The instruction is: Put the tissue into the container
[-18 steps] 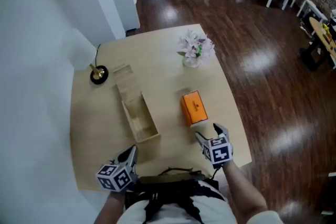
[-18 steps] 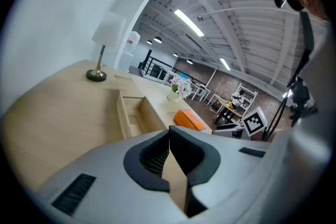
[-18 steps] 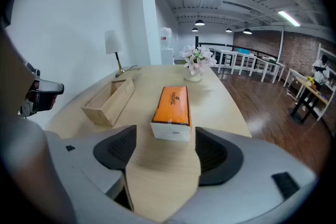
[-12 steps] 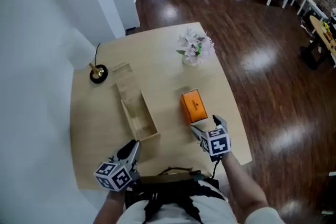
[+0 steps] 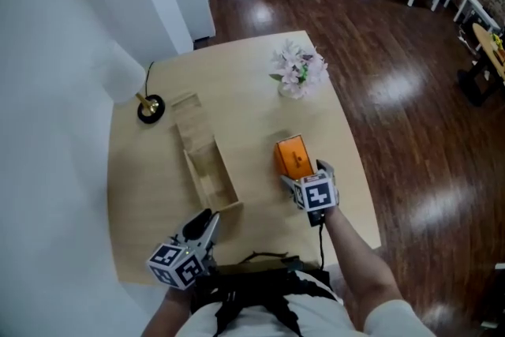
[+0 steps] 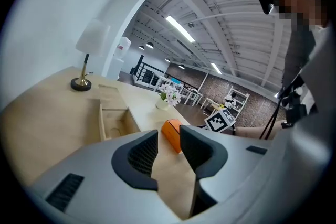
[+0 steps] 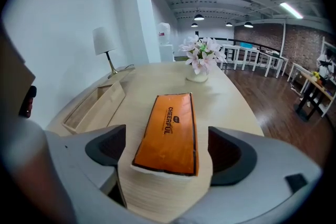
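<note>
An orange tissue pack (image 5: pixel 291 156) lies flat on the table right of centre. My right gripper (image 5: pixel 306 174) is open and straddles its near end. In the right gripper view the tissue pack (image 7: pixel 169 131) lies between the wide jaws of that right gripper (image 7: pixel 168 152), with a gap on each side. The open wooden container (image 5: pixel 192 167) sits left of the pack, its flat lid (image 5: pixel 185 117) beyond it. Near the table's front edge my left gripper (image 5: pixel 205 225) holds nothing. In its own view the left gripper (image 6: pixel 168 148) has a narrow gap between its jaws, and the container (image 6: pixel 107 122) lies ahead on the left.
A lamp base (image 5: pixel 148 108) stands at the back left of the table (image 5: pixel 252 110), and a vase of flowers (image 5: pixel 296 72) at the back right. The table's right edge (image 5: pixel 359 170) runs close to my right gripper. Dark wooden floor and white furniture lie beyond.
My right gripper has moved forward to the tissue pack and now has its near end between its jaws. My left gripper has drifted slightly right.
</note>
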`<state>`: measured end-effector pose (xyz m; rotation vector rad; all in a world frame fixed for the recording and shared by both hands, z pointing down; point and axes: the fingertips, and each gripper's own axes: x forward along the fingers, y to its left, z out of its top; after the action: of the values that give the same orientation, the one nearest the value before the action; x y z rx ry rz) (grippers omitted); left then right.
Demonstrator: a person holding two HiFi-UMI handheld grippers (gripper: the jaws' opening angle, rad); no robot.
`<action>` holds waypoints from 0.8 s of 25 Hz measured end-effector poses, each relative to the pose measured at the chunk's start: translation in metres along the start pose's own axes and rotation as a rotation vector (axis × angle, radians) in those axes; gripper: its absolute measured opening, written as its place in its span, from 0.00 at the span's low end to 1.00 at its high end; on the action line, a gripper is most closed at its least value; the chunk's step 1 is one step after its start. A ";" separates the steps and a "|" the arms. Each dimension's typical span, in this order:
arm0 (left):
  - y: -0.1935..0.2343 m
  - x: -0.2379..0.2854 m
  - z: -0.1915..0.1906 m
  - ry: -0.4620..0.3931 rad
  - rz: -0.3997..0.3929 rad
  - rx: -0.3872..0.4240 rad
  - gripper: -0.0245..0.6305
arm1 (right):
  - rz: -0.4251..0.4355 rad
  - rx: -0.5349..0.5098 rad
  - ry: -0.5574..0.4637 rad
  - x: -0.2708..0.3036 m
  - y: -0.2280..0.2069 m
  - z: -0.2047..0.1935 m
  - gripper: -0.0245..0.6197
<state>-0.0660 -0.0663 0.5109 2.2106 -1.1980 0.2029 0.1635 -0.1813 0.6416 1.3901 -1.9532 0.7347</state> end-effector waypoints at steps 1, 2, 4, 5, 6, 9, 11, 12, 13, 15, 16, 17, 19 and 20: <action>-0.001 0.001 0.000 0.004 0.001 0.003 0.22 | 0.004 -0.002 0.010 0.005 0.001 0.001 0.79; -0.003 0.002 0.000 0.008 0.002 0.004 0.22 | 0.009 -0.004 0.021 0.011 0.003 0.002 0.79; -0.005 0.004 0.001 0.014 0.002 0.006 0.22 | 0.013 -0.014 0.048 0.021 0.007 0.000 0.79; -0.005 0.005 0.001 0.015 0.002 0.008 0.22 | 0.010 -0.020 0.061 0.026 0.007 -0.002 0.79; -0.006 0.006 0.001 0.016 0.002 0.010 0.22 | 0.008 -0.025 0.075 0.030 0.008 -0.004 0.79; -0.009 0.007 0.002 0.020 0.001 0.011 0.22 | 0.003 -0.030 0.117 0.039 0.008 -0.012 0.79; -0.010 0.008 0.001 0.025 -0.001 0.012 0.22 | -0.006 -0.033 0.139 0.043 0.007 -0.016 0.79; -0.010 0.008 0.001 0.026 0.000 0.012 0.22 | -0.015 -0.038 0.149 0.045 0.005 -0.018 0.79; -0.010 0.008 0.001 0.027 0.000 0.011 0.22 | -0.024 -0.042 0.159 0.046 0.003 -0.019 0.79; -0.010 0.009 -0.001 0.030 -0.001 0.010 0.22 | -0.032 -0.043 0.177 0.049 0.001 -0.023 0.79; -0.010 0.009 -0.001 0.031 -0.002 0.010 0.22 | -0.034 -0.044 0.183 0.049 0.001 -0.025 0.79; -0.010 0.010 -0.002 0.032 -0.003 0.010 0.22 | -0.036 -0.046 0.186 0.049 0.000 -0.025 0.79; -0.010 0.009 -0.001 0.031 -0.005 0.009 0.22 | -0.040 -0.051 0.184 0.048 -0.001 -0.024 0.79; -0.010 0.009 -0.001 0.031 -0.006 0.008 0.22 | -0.044 -0.054 0.179 0.047 -0.001 -0.023 0.77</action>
<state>-0.0524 -0.0678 0.5111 2.2095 -1.1759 0.2393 0.1565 -0.1932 0.6920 1.2848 -1.7860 0.7533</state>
